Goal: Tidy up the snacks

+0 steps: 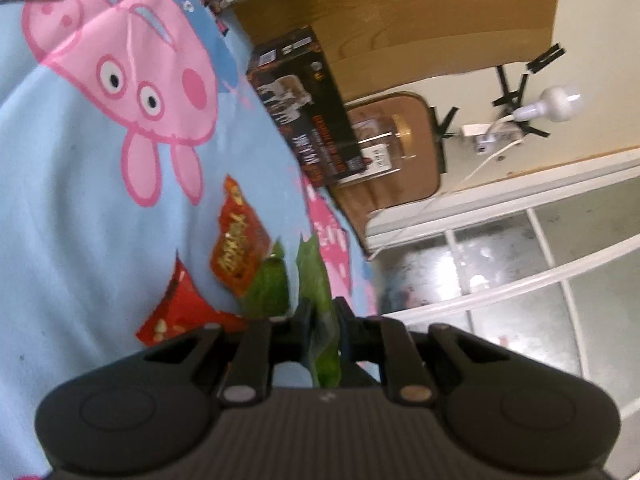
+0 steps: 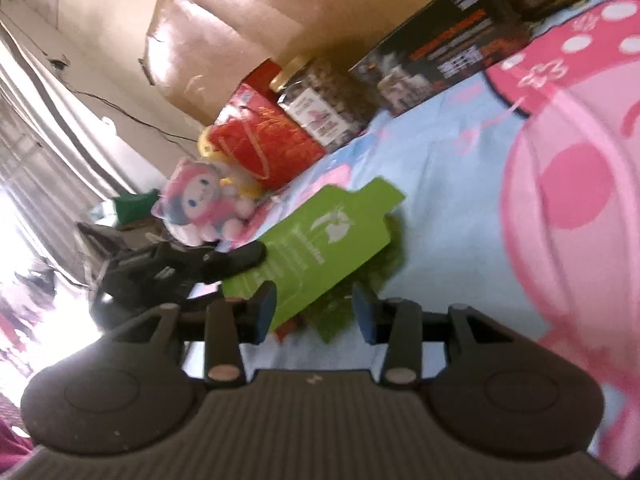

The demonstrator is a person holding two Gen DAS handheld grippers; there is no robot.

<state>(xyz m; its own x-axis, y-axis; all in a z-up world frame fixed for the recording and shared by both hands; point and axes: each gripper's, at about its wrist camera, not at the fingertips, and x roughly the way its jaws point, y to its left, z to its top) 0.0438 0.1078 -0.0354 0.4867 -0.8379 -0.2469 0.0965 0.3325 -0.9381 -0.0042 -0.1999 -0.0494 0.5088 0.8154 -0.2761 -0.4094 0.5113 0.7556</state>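
A green snack packet (image 1: pixel 316 276) stands edge-on between the fingers of my left gripper (image 1: pixel 322 314), which is shut on it. Beside it on the blue cartoon bedsheet (image 1: pixel 80 240) lie an orange packet (image 1: pixel 236 248), a red packet (image 1: pixel 180 312) and another green piece (image 1: pixel 268 288). In the right wrist view the same green packet (image 2: pixel 320 236) shows its flat card header, with the left gripper's dark fingers (image 2: pixel 240 258) on its left edge. My right gripper (image 2: pixel 316 312) is open just short of the packet, its pads apart and touching nothing.
Along the wall stand a black box (image 1: pixel 304 112), a gold-lidded jar (image 2: pixel 320 96), a red gift bag (image 2: pixel 260 144) and a plush doll (image 2: pixel 200 208). A large cardboard sheet (image 2: pixel 248 20) leans behind them. A white window frame (image 1: pixel 520 240) lies right of the bed.
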